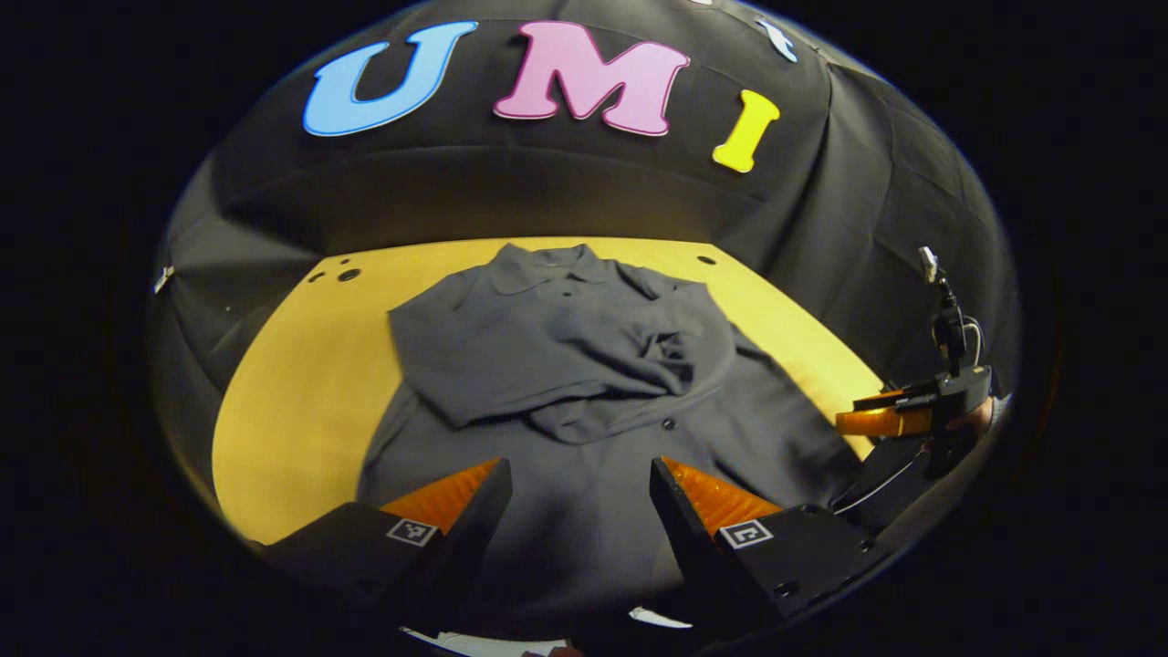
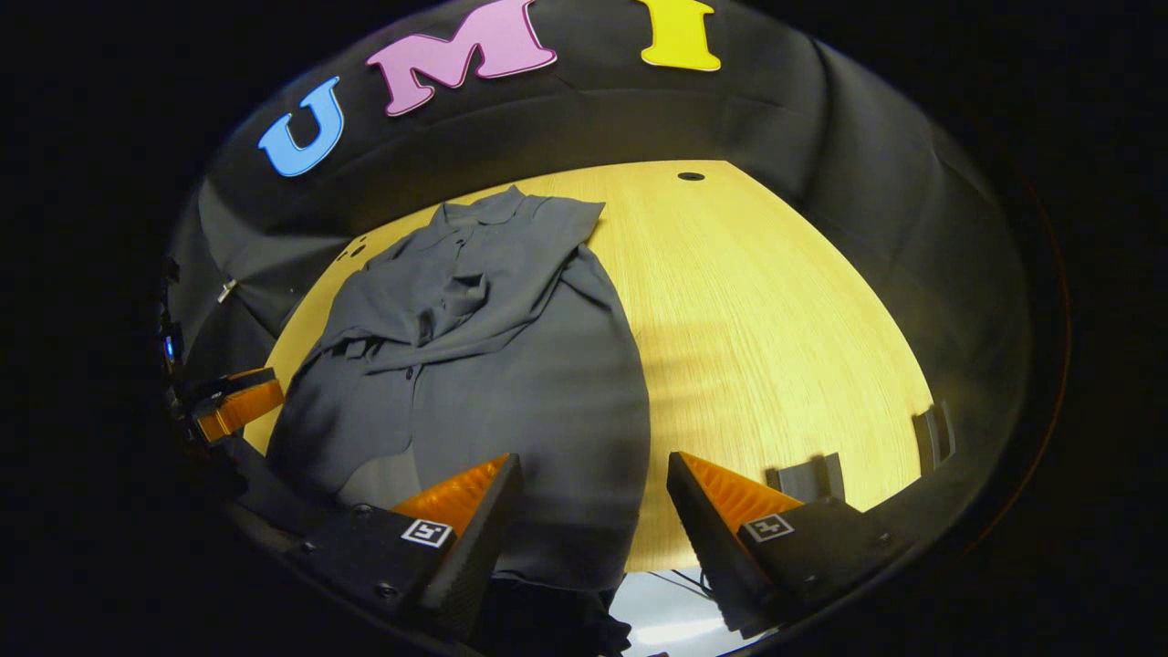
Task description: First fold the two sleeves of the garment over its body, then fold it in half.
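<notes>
The grey garment [image 1: 584, 383] lies along the desk's [image 2: 776, 319] left side, hem at the near edge. Both sleeves [image 1: 639, 351] seem folded across its body; the halving remains. Left gripper [image 1: 577, 497] and right gripper [image 2: 593, 497] hover spread, empty.

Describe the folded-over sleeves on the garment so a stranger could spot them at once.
Start at the yellow wooden table and find the dark grey collared shirt spread across it. Just below its collar, the sleeves lie crossed over the chest. They form a rumpled, raised band, while the body below them lies flat and smooth.
</notes>
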Demonstrator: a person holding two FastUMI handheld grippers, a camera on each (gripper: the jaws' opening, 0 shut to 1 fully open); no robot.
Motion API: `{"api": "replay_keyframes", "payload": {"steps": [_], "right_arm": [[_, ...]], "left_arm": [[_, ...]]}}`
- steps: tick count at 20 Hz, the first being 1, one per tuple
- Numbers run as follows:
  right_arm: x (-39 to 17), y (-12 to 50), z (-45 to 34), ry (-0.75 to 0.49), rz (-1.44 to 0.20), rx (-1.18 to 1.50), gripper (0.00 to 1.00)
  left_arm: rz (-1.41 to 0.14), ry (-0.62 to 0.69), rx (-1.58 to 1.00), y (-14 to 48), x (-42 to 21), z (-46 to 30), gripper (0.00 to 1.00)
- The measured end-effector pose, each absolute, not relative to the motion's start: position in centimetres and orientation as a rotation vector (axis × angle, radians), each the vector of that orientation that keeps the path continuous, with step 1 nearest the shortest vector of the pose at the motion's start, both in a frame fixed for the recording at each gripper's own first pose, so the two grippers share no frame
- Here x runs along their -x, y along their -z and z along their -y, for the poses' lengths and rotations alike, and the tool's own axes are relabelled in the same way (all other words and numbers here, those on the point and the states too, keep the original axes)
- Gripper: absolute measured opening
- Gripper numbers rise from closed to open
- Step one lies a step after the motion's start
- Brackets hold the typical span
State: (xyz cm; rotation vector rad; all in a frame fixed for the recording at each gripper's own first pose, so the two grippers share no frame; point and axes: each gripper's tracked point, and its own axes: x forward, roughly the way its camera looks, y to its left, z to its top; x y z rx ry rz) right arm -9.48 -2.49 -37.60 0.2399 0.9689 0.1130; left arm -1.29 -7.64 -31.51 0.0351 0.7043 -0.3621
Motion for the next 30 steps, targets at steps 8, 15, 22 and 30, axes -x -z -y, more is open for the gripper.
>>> {"api": "replay_keyframes", "payload": {"steps": [8, 15, 22, 30], "right_arm": [[12.7, 39.5, 2.5, -0.077, -1.037, -0.197, 0.99], [13.5, 41.3, 1.8, -0.077, -1.085, -0.180, 0.99], [13.4, 41.4, 0.3, -0.100, -1.073, -0.098, 0.82], [12.3, 40.2, -2.4, -0.221, -1.046, -0.133, 0.06]], "left_arm": [[-0.839, 0.148, -0.106, 35.3, 6.1, -3.7, 0.96], [-0.946, 0.112, -0.118, 39.0, 8.0, -6.0, 0.96], [-1.016, 0.133, -0.084, 40.0, 8.4, -4.7, 0.90], [-1.011, 0.237, -0.064, 39.0, 5.2, -2.3, 0.05]]}}
